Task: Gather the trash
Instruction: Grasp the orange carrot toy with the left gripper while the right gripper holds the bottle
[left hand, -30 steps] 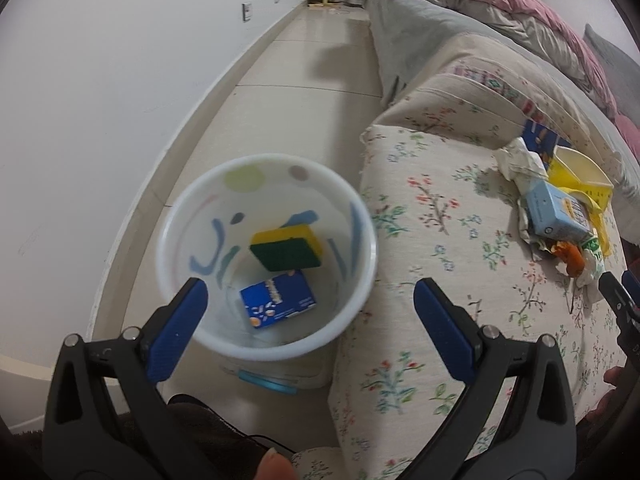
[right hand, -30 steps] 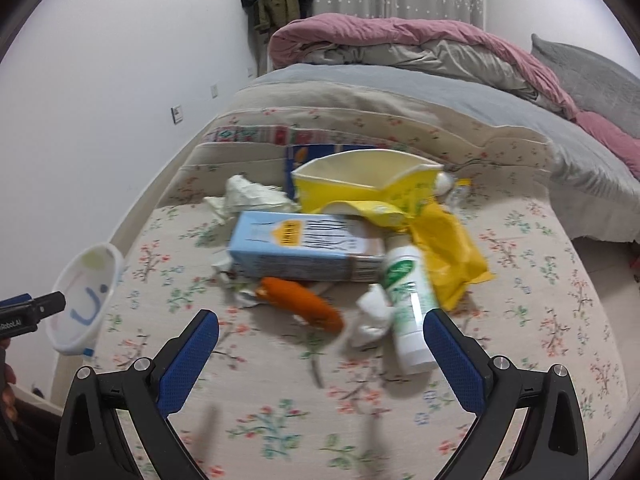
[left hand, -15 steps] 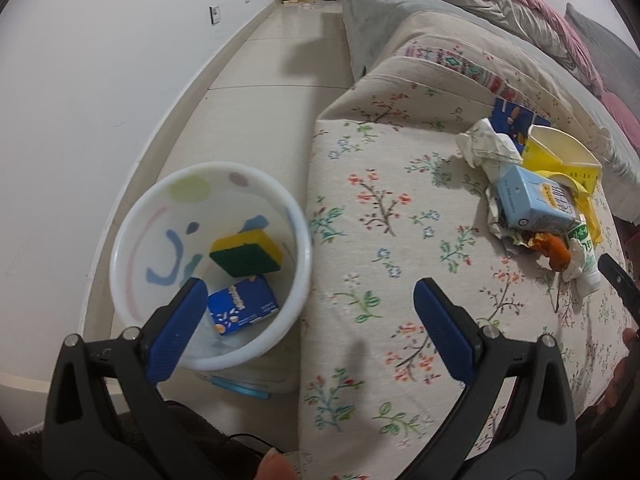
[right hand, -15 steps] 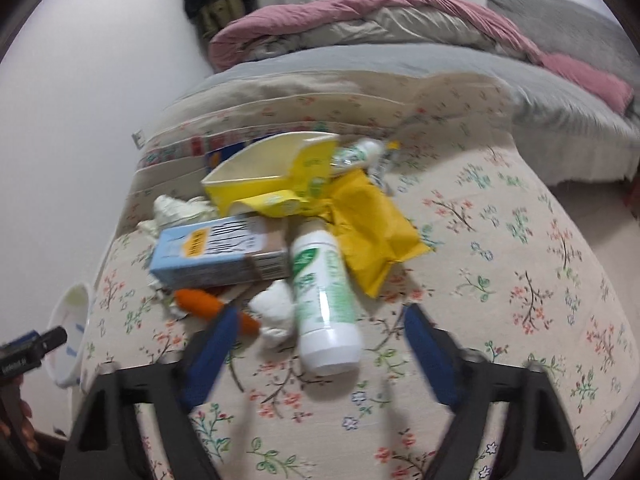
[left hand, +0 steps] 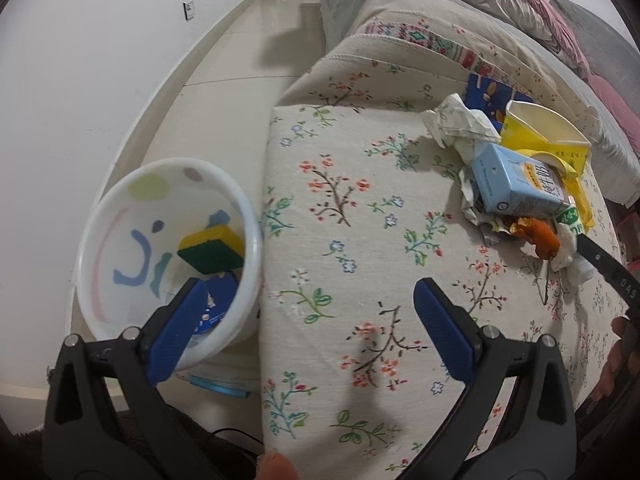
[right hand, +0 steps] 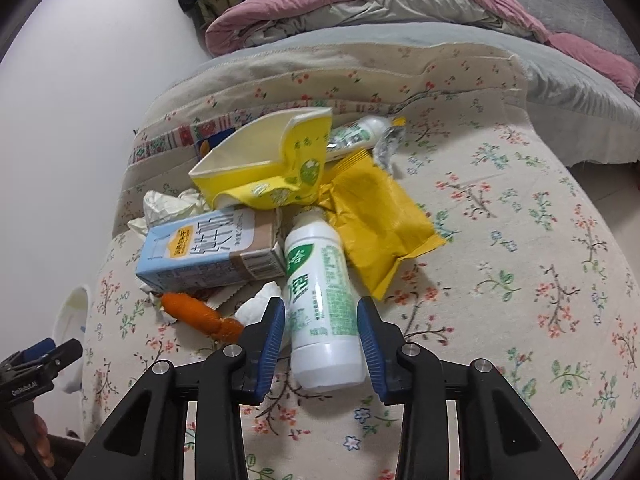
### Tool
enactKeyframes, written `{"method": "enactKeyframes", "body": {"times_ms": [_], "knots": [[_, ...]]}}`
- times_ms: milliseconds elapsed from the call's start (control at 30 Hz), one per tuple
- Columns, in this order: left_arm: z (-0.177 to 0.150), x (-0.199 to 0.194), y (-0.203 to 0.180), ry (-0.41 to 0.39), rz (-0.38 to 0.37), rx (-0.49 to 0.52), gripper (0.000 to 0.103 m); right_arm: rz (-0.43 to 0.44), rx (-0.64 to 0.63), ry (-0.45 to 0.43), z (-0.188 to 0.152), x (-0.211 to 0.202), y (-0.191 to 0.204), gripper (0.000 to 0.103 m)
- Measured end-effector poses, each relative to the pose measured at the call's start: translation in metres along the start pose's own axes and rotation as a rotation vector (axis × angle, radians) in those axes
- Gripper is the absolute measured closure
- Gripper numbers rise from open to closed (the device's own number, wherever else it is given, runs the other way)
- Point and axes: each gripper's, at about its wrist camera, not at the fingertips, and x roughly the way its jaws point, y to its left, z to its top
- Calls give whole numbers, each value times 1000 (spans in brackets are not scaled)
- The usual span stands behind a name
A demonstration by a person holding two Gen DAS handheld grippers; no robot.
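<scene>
A white and green bottle [right hand: 320,280] lies on the flowered bed cover [right hand: 500,280]. My right gripper [right hand: 322,308] straddles its base and its jaws are closing, with slim gaps still showing beside the blue pads [right hand: 272,332]. Behind the bottle lie a light blue milk carton [right hand: 200,248], an orange wrapper [right hand: 196,312], a yellow bag [right hand: 376,216], a yellow paper tub [right hand: 272,160] and crumpled tissue [right hand: 168,204]. My left gripper [left hand: 308,286] hangs open and empty over the bed's edge, beside the white bin [left hand: 120,208], which holds a yellow-green sponge [left hand: 212,250] and a blue packet [left hand: 220,300].
The bin stands on the tiled floor [left hand: 240,60] between the bed and a white wall [left hand: 80,80]. A second small bottle [right hand: 360,132] lies behind the tub. Pink and grey bedding [right hand: 360,4] is heaped at the back. A person's fingers [left hand: 612,356] hold the right gripper.
My right gripper came down onto the bottle and its jaws narrowed from wide apart to just flanking it. My left gripper slid right, from above the bin to the bed's edge.
</scene>
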Motion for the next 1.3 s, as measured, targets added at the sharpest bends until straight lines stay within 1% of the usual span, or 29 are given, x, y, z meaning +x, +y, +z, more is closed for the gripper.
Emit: {"method": "enactKeyframes", "body": {"times_ms": [100,133,233,433,700,800,900,967,1000,1100,1167,1300], "knots": [[0,1,-6,2,-16,9,1,3,-4,9,-1,4,1,65],[0,2,-9,4,-27,12,1,3,-4,9,-1,4,1,67],[1,1,-19,3,-63,20,1,-9,-6,1,-2,1,0,68],[0,-3,-50,-7,-125,69,1,-12,5,-64,-4,-27,-6,68],[-1,-6,-97,-20,-189,136,1,-21,62,-122,-4,-64,-34,68],[1,-3,-112,-15,-221,155,6,-26,76,-119,-7,-65,-43,68],[3,0,-124,3,-253,166,17,-52,75,-107,-12,-62,-49,68],[6,4,-132,15,-275,166,26,-83,63,-107,-14,-60,-52,68],[7,6,-136,18,-283,164,28,-100,58,-107,-15,-59,-54,68],[9,12,-144,30,-299,145,38,-108,66,-102,-18,-57,-61,68],[11,15,-147,39,-315,128,46,-109,72,-99,-19,-56,-65,68],[17,19,-157,45,-333,96,47,-105,82,-95,-20,-55,-70,68]]}}
